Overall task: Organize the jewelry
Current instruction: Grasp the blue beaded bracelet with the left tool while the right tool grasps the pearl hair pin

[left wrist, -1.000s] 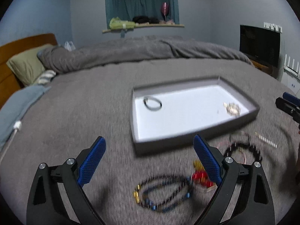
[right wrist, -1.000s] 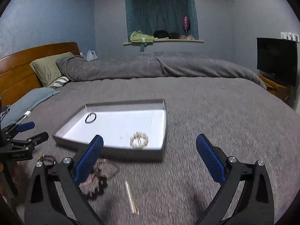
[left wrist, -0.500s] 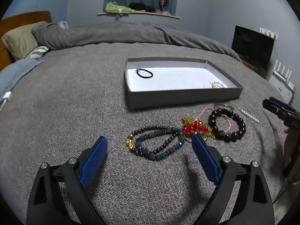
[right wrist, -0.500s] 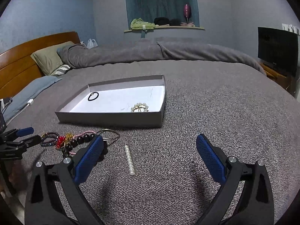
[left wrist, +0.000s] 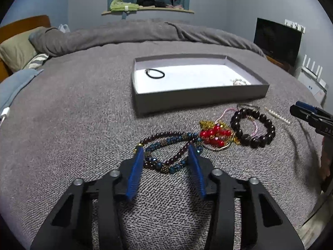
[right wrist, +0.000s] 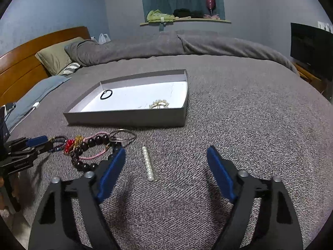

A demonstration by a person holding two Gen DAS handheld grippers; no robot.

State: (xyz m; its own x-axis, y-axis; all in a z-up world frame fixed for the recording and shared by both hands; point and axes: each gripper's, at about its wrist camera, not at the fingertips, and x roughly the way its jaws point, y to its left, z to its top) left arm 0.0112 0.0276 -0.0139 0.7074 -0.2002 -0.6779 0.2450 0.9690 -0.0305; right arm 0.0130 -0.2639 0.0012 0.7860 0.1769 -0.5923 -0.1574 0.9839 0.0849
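Observation:
A grey box tray (left wrist: 199, 98) (right wrist: 124, 117) lies on the bed, holding a black hair tie (left wrist: 155, 74) (right wrist: 106, 94) and a gold-pearl piece (left wrist: 239, 81) (right wrist: 159, 104). In front of it lie a blue and dark bead necklace (left wrist: 166, 152), a red and gold piece (left wrist: 215, 135) (right wrist: 70, 144), a dark bead bracelet (left wrist: 252, 128) (right wrist: 91, 152) and a pearl strand (right wrist: 148, 163) (left wrist: 277, 115). My left gripper (left wrist: 165, 150) is half closed, its fingers either side of the blue necklace. My right gripper (right wrist: 166, 152) is open, just short of the pearl strand.
The grey blanket (right wrist: 239, 114) covers the bed. Pillows (right wrist: 56, 57) and a wooden headboard (right wrist: 25, 66) are at the left. A TV (left wrist: 276, 39) stands to the right. A thin metal ring (right wrist: 122, 135) lies by the bracelet.
My left gripper has come down low onto the blue necklace and its fingers have narrowed around it. My right gripper has lowered and moved toward the pearl strand, still open.

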